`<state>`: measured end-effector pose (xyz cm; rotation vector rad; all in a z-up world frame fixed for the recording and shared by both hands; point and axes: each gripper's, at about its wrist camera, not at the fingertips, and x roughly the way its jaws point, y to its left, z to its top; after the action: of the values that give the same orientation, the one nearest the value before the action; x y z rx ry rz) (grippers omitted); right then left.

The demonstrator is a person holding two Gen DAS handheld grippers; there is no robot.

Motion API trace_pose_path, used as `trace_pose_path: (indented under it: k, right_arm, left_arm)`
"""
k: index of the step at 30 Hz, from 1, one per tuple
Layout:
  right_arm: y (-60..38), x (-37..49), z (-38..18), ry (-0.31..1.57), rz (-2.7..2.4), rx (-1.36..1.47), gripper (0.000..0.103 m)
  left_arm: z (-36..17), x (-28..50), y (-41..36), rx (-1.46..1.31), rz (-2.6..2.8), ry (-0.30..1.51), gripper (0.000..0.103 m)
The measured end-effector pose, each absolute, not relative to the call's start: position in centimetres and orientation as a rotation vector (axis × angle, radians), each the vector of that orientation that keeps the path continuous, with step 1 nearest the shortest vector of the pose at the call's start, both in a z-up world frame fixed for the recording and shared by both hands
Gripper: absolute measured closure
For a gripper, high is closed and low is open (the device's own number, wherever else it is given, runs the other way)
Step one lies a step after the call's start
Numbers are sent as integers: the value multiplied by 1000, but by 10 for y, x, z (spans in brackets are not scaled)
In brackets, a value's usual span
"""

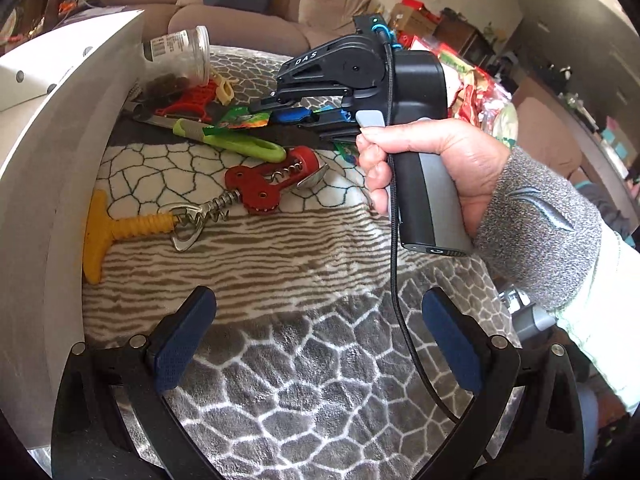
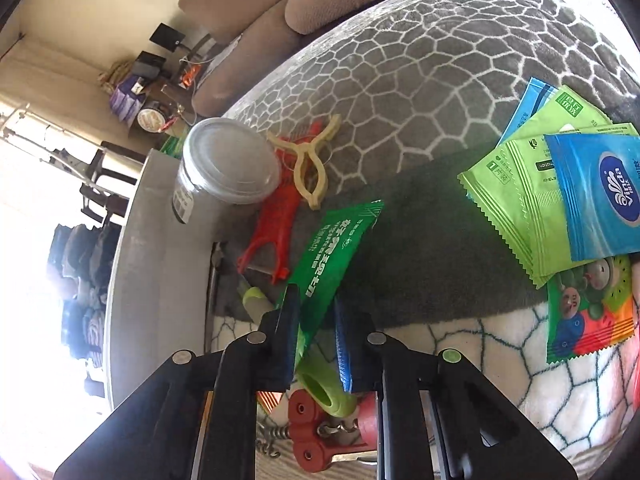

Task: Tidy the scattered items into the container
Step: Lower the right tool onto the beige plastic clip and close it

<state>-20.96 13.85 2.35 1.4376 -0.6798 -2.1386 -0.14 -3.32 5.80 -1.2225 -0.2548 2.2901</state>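
Left wrist view: my left gripper (image 1: 318,338) is hanging over the grey cobble-pattern blanket (image 1: 312,380), jaws standing wide apart, nothing between them. The white container (image 1: 52,152) wall is running up the left edge. Ahead, my right hand (image 1: 420,160) is holding the right gripper (image 1: 276,106) pointing left toward the clutter. The yellow corkscrew (image 1: 132,226) is lying beside the container wall, long axis left-right, screw tip pointing right. The red corkscrew (image 1: 268,184) is lying just right of it. The green-handled peeler (image 1: 228,142) is lying diagonally, handle toward lower right. A clear jar (image 1: 180,60) is tipped against the container. Sofa (image 1: 248,4) and room clutter behind.

Right wrist view: the right gripper (image 2: 316,344) is clamping the near end of a green sachet (image 2: 336,248). The sachet's long axis is running away from me, far end tilting up and right, above a dark blanket strip (image 2: 432,252). The red peeler (image 2: 276,232) and cream clip (image 2: 306,168) are lying past it, beside the jar (image 2: 228,168). A stack of green packets (image 2: 528,200) and the blue tissue pack (image 2: 600,196) are lying well apart at right. Bright window at left.
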Motion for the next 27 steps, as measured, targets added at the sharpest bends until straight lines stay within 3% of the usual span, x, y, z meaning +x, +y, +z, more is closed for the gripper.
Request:
trace_pose_path:
  k: [5, 14, 15, 16, 18, 27]
  right_arm:
    - [146, -192, 46, -709, -2121, 1353, 90]
    - [141, -182, 76, -513, -2232, 1414, 85]
    - [137, -188, 79, -480, -2256, 1399, 77]
    - [129, -195, 81, -438, -2286, 1385, 56]
    - [115, -215, 77, -369, -2320, 1376, 30]
    - [61, -292, 41, -55, -2347, 1427, 35]
  left_arm:
    - [63, 0, -33, -1206, 2285, -273, 0]
    - [63, -1, -36, -1230, 2281, -284, 0]
    - [62, -2, -37, -1236, 2278, -288, 0]
    - [61, -3, -38, -1243, 2276, -295, 0]
    - [59, -4, -41, -1257, 2279, -308, 0]
    - [42, -11, -46, -1319, 2245, -364, 0]
